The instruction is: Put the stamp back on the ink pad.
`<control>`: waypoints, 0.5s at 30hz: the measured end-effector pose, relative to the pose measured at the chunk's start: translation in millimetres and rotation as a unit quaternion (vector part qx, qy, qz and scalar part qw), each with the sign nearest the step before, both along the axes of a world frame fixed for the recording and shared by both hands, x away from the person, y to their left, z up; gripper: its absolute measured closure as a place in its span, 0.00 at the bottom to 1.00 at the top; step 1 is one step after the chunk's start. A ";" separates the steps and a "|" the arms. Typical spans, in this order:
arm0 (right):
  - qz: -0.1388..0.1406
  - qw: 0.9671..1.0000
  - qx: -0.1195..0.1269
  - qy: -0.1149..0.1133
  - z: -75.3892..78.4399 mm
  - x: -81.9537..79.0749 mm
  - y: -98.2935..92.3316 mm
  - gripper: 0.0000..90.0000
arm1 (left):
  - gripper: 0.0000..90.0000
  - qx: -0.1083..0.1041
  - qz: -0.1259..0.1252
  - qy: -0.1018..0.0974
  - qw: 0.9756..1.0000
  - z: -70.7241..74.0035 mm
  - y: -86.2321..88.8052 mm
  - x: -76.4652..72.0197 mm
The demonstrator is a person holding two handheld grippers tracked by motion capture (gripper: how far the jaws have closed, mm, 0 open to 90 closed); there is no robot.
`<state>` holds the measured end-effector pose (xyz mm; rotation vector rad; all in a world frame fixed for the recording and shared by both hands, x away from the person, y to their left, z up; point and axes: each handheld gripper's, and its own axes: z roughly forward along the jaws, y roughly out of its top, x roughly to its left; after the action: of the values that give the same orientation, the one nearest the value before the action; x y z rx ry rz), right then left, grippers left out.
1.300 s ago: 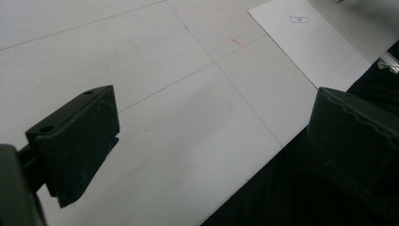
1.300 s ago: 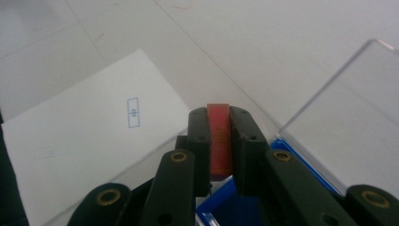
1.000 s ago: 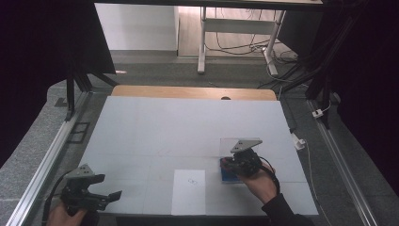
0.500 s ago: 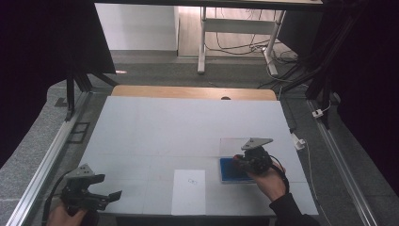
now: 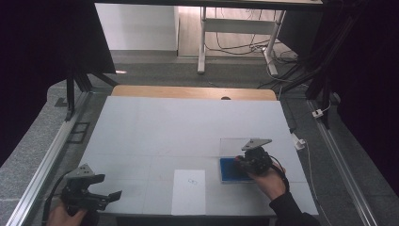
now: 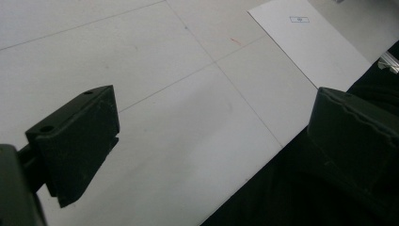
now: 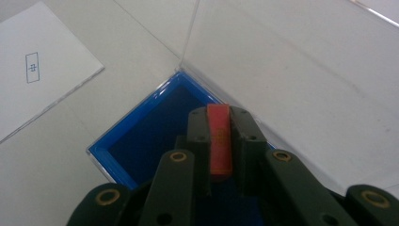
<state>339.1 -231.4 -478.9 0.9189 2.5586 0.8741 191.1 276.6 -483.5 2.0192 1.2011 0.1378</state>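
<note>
Down at the near right of the pale grey table (image 5: pixel 188 127), the right gripper (image 7: pixel 219 123) has its two black jaws pressed together on a thin red piece (image 7: pixel 219 141), a flat, narrow slab with a matte, slightly grainy face that stands on edge between the pads and pokes just past their tips. The jaws are nearly closed, with only the slab's thickness between them. Directly under them lies a shallow blue tray (image 7: pixel 141 136), rectangular, with a bright blue raised rim and a darker blue floor; it sits inside a clear plastic box (image 7: pixel 188 42) whose see-through walls show as fine glinting edges rising from the tray's far corner. In the high view the same gripper (image 5: pixel 244 163) hovers over the tray (image 5: pixel 230 170), a grey three-cornered plate on top of it and a black cable looping off beside the person's hand. Just to the left of the tray, and apart from it, a white sheet of paper (image 5: pixel 189 190) lies flat near the table's front edge, smooth and rectangular, with a small printed box near its top. The left gripper (image 5: pixel 110 195) rests at the near left corner of the table, its blocky black jaws standing wide apart with nothing between them, over bare tabletop crossed by faint thin seam lines.
</note>
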 end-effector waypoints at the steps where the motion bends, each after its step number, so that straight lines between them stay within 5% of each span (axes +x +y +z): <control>1: 0.000 1.000 0.000 0.000 -0.1 -0.1 0.0 0.88 | 0.03 -0.001 0.000 0.000 1.000 0.0 0.2 0.1; 15: -0.009 1.000 0.008 0.002 2.7 -1.8 2.4 0.80 | 0.03 -0.003 0.001 0.000 1.000 0.1 0.8 0.0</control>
<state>337.4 -229.0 -476.2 0.9476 2.5455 0.8897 191.1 277.4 -483.4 2.0138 1.2019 0.1347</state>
